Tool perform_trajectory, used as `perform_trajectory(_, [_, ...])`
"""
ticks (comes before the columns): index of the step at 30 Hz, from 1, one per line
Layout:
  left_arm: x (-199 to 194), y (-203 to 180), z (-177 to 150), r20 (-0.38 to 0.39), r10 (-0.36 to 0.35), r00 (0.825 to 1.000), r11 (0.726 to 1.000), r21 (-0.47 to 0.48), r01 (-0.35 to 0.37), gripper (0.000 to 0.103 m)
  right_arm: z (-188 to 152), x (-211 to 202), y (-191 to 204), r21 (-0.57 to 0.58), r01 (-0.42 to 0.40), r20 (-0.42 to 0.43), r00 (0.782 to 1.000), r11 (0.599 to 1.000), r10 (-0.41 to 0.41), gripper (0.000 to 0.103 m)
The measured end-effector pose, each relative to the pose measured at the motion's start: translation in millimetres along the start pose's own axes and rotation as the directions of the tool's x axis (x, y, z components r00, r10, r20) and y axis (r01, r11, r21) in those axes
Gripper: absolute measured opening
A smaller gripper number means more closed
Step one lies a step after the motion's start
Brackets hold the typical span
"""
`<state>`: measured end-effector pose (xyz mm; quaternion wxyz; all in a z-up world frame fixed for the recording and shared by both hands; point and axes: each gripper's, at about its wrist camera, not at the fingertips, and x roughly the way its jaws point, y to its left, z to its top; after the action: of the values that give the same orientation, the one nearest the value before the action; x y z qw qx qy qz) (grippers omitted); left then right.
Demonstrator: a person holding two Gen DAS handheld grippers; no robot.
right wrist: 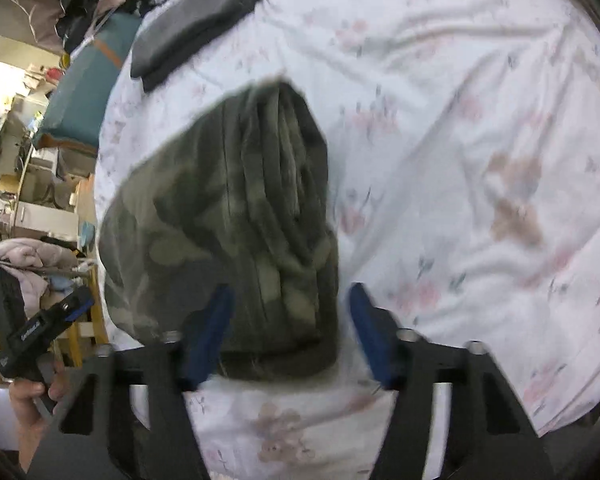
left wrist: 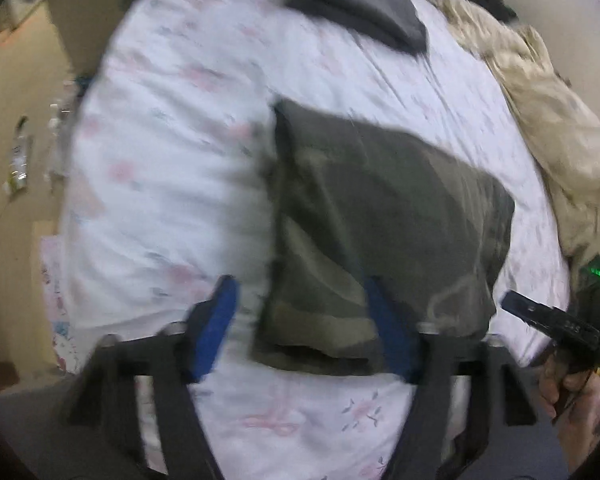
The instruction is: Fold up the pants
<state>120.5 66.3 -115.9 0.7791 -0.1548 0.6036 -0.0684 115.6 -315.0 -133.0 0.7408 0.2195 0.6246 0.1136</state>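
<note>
The camouflage pants (left wrist: 384,220) lie folded into a compact stack on the white floral bed sheet (left wrist: 160,160). They also show in the right wrist view (right wrist: 228,220), where the stacked folded layers face the camera. My left gripper (left wrist: 300,300) is open above the near edge of the pants, one blue finger (left wrist: 216,328) over the sheet and the other over the fabric. My right gripper (right wrist: 288,304) is open, its fingers on either side of the stack's near end. Neither holds anything. The right gripper shows in the left wrist view (left wrist: 556,320), and the left gripper in the right wrist view (right wrist: 40,328).
A folded dark grey garment (left wrist: 360,4) lies farther up the bed, also in the right wrist view (right wrist: 188,20). A beige blanket (left wrist: 540,112) is bunched along the right side. Cluttered shelves and a teal box (right wrist: 88,84) stand beyond the bed's left edge.
</note>
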Motion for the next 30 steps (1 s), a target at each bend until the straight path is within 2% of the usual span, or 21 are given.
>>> perform_trajectory(1, [5.4,-6.4,-1.2,-0.015,0.003,1.0,1.0,0.023,-0.003,0.046,-3.4,5.5,2.9,-0.01,0.007,-0.018,1.0,1.0,-0.007,0.052])
perform_trajectory(2, [12.5,-14.6,-3.6,-0.031,0.012,0.999,0.998,0.057,-0.01,0.028,-1.8,12.1,9.9,-0.023,0.012,-0.028,1.0,1.0,-0.013,0.05])
perform_trajectory(3, [15.9,-19.0,-3.2,-0.039,0.026,0.999,0.996,0.082,-0.023,0.009,-1.6,15.4,15.1,-0.054,0.026,-0.037,0.999,0.998,-0.028,0.037])
perform_trajectory(6, [5.6,-33.1,-5.0,0.002,0.048,0.999,0.987,0.156,-0.048,0.005,-12.0,5.4,24.9,-0.159,0.073,-0.009,0.997,0.985,-0.076,0.003])
perform_trajectory(8, [-14.9,-38.7,-4.3,0.07,0.011,0.997,0.985,0.172,-0.023,0.005,-14.0,-5.2,34.2,-0.184,0.07,0.048,0.997,0.981,-0.062,0.003])
perform_trajectory(11, [-51.2,-37.0,-3.9,0.141,-0.076,0.987,0.983,0.179,0.05,0.004,-21.4,-31.7,39.7,-0.205,-0.009,0.107,0.994,0.979,0.032,0.002])
perform_trajectory(13, [-62.9,-29.7,-7.8,0.135,-0.106,0.985,0.983,0.163,0.083,0.004,-28.6,-50.8,47.0,-0.224,-0.069,0.126,0.987,0.972,0.099,0.002])
perform_trajectory(14, [-65.6,-23.5,-11.3,0.126,-0.099,0.987,0.985,0.153,0.079,0.004,-31.8,-58.1,49.9,-0.226,-0.095,0.127,0.984,0.969,0.126,0.002])
perform_trajectory(15, [-61.5,-23.1,-13.1,0.108,-0.083,0.991,0.986,0.15,0.067,0.004,-37.5,-64.3,50.7,-0.235,-0.115,0.12,0.982,0.965,0.146,0.002])
perform_trajectory(16, [-55.6,-20.9,-17.1,0.08,-0.068,0.994,0.987,0.152,0.056,0.004,-42.5,-64.0,51.1,-0.239,-0.105,0.109,0.985,0.965,0.134,0.002])
perform_trajectory(18, [-29.1,-24.6,-26.6,-0.008,0.018,1.0,0.982,0.19,-0.016,0.004,-50.8,-39.5,48.3,-0.226,-0.042,0.029,0.998,0.973,0.05,0.002])
perform_trajectory(20, [5.6,-29.0,-34.1,-0.085,0.126,0.988,0.964,0.246,-0.102,0.005,-52.1,-1.2,42.5,-0.214,0.071,-0.054,0.995,0.974,-0.085,0.002])
perform_trajectory(22, [29.9,-30.9,-37.5,-0.123,0.192,0.974,0.95,0.273,-0.153,0.005,-51.2,26.7,38.5,-0.212,0.124,-0.115,0.982,0.969,-0.151,0.002])
perform_trajectory(24, [45.8,-35.1,-37.5,-0.125,0.236,0.964,0.934,0.303,-0.189,0.005,-49.7,39.8,44.1,-0.252,0.162,-0.123,0.972,0.954,-0.198,0.002])
perform_trajectory(26, [48.9,-38.0,-36.2,-0.112,0.248,0.962,0.932,0.299,-0.206,0.006,-49.6,43.7,43.3,-0.249,0.168,-0.118,0.972,0.954,-0.203,0.002])
perform_trajectory(27, [47.1,-37.5,-35.7,-0.115,0.265,0.957,0.935,0.275,-0.226,0.008,-49.9,42.9,41.5,-0.238,0.16,-0.116,0.975,0.958,-0.192,0.003])
perform_trajectory(29, [37.4,-36.6,-34.9,-0.111,0.259,0.959,0.944,0.238,-0.227,0.009,-48.9,36.5,35.0,-0.199,0.121,-0.121,0.982,0.972,-0.147,0.006])
perform_trajectory(30, [30.5,-37.0,-34.6,-0.106,0.258,0.96,0.945,0.233,-0.228,0.015,-49.9,30.5,32.4,-0.182,0.107,-0.125,0.983,0.977,-0.131,0.008])
